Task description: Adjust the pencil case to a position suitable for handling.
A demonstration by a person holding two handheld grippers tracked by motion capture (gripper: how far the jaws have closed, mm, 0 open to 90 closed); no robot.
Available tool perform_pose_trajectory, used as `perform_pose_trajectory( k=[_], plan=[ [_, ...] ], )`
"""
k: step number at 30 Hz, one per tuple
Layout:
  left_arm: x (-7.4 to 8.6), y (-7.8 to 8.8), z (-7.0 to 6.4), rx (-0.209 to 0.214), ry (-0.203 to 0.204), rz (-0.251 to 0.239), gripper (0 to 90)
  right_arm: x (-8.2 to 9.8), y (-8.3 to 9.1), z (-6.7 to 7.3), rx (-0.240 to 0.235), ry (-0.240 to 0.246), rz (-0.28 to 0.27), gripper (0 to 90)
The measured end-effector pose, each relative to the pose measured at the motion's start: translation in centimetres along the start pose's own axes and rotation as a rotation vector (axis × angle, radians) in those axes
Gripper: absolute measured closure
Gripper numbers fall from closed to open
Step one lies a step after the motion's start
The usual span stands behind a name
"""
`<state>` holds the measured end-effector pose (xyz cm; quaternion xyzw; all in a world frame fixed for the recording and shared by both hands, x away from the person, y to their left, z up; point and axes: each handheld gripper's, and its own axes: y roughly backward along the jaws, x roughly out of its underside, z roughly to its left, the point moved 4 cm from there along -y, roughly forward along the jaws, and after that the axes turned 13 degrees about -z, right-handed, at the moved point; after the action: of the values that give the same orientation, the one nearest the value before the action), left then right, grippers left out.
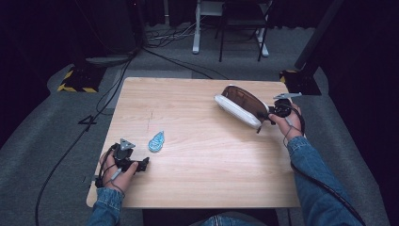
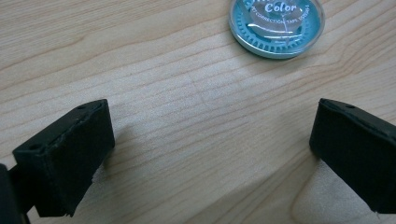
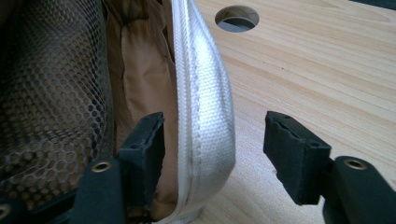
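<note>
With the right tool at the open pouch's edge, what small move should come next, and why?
Probably close the right tool on the white zipper edge of the pouch. Its jaws straddle that edge, one inside, one outside, with a gap remaining on the outer side, so nothing is gripped yet.

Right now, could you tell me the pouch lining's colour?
Tan lining, seen best in the right gripper view.

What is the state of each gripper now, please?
Left gripper: open, holding nothing, near the correction tape.
Right gripper: open, jaws either side of the white pouch edge, not yet pressing it.
</note>
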<state>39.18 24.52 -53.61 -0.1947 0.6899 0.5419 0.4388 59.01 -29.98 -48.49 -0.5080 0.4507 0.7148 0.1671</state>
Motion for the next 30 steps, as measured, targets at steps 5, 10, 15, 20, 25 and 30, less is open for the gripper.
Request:
perform_pose_trajectory(
  k=[5, 10, 15, 20, 25, 30],
  plan=[
    [0.0, 0.0, 0.0, 0.001, 0.0, 0.0, 0.1, 0.0, -0.5, 0.1, -0.005, 0.039, 0.018, 52.5],
    [0.0, 0.0, 0.0, 0.001, 0.0, 0.0, 0.1, 0.1, -0.6, 0.3, -0.009, 0.057, 0.028, 67.1],
    [0.0, 0.0, 0.0, 0.0, -0.001, 0.0, 0.1, 0.0, -0.5, 0.4, -0.022, 0.065, 0.043, 80.9],
    [0.0, 0.0, 0.0, 0.0, 0.0, -0.001, 0.1, -0.1, -0.3, 0.7, -0.036, 0.067, 0.046, 83.9],
    [0.0, 0.0, 0.0, 0.001, 0.0, 0.0, 0.1, -0.5, 0.1, 0.9, -0.037, 0.059, 0.019, 85.2],
    [0.0, 0.0, 0.0, 0.002, -0.002, 0.001, 0.1, -1.0, 0.5, 1.3, -0.043, 0.038, 0.012, 85.9]
  ],
)
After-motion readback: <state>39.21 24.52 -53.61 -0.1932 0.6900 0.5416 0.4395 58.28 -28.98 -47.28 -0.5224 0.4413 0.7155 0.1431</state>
